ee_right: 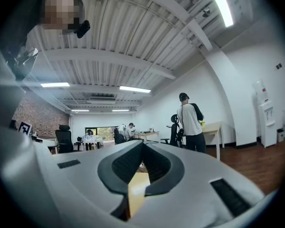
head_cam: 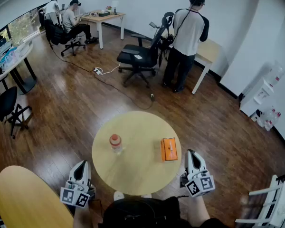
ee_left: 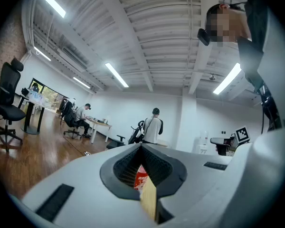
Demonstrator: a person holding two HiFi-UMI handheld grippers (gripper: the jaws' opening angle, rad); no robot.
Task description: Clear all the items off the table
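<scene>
On the round wooden table (head_cam: 133, 175) a small clear bottle (head_cam: 116, 143) with a red cap and label stands left of centre. An orange box (head_cam: 168, 149) lies flat to its right. My left gripper (head_cam: 82, 164) hovers off the table's near left edge, shut and empty. Off the near right edge my right gripper (head_cam: 190, 153) is also shut and empty, just short of the box. In the left gripper view the jaws (ee_left: 141, 148) meet, and the bottle's red label (ee_left: 141, 178) shows through the gap behind them. The right gripper (ee_right: 142, 146) frames only the table top (ee_right: 137, 191).
A second wooden table (head_cam: 23, 198) sits at near left and a white chair (head_cam: 275, 205) at near right. Beyond, a person (head_cam: 187, 37) stands beside a black office chair (head_cam: 140, 56) and a desk (head_cam: 208, 51). A cable (head_cam: 99, 71) runs across the wooden floor.
</scene>
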